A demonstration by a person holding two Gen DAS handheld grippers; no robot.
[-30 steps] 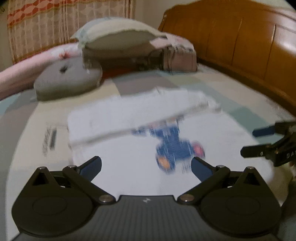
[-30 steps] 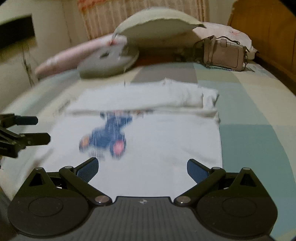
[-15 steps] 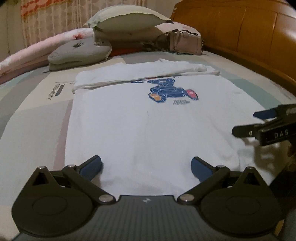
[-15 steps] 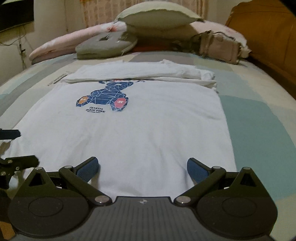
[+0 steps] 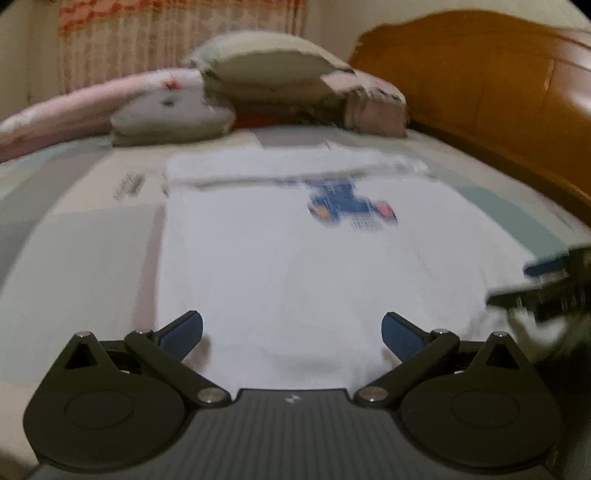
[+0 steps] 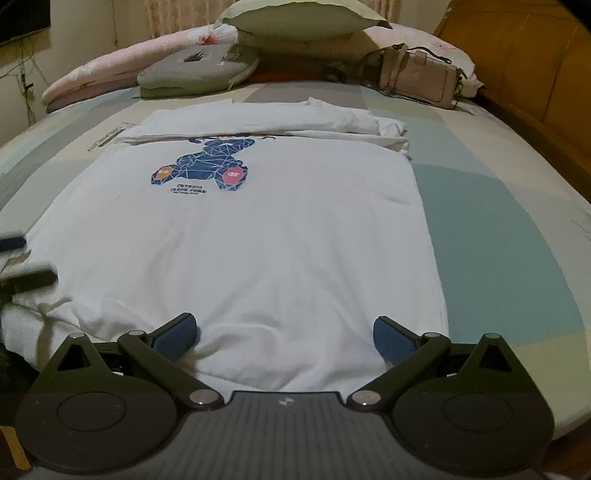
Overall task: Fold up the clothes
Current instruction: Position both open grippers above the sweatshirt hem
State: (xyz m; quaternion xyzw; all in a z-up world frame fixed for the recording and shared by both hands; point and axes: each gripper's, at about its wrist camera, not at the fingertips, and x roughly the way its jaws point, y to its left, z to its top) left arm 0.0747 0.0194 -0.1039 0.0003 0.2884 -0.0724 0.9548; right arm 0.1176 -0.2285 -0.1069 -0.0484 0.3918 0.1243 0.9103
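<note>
bed (image 6: 498,229): patchwork sheet, wooden headboard (image 5: 491,92) at far right
t-shirt (image 6: 240,240): white, flat mid-bed, top part folded over, blue bear print (image 6: 207,166) up
pillows (image 6: 295,22): stacked at far end, handbag (image 6: 424,77) beside
right gripper (image 6: 282,334): jaws wide, over near hem
left gripper (image 5: 291,332): jaws wide, near hem, view blurred

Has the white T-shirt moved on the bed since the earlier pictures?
No. In the right wrist view the white T-shirt lies as before on the bed, its folded top edge equally short of the handbag.
</note>
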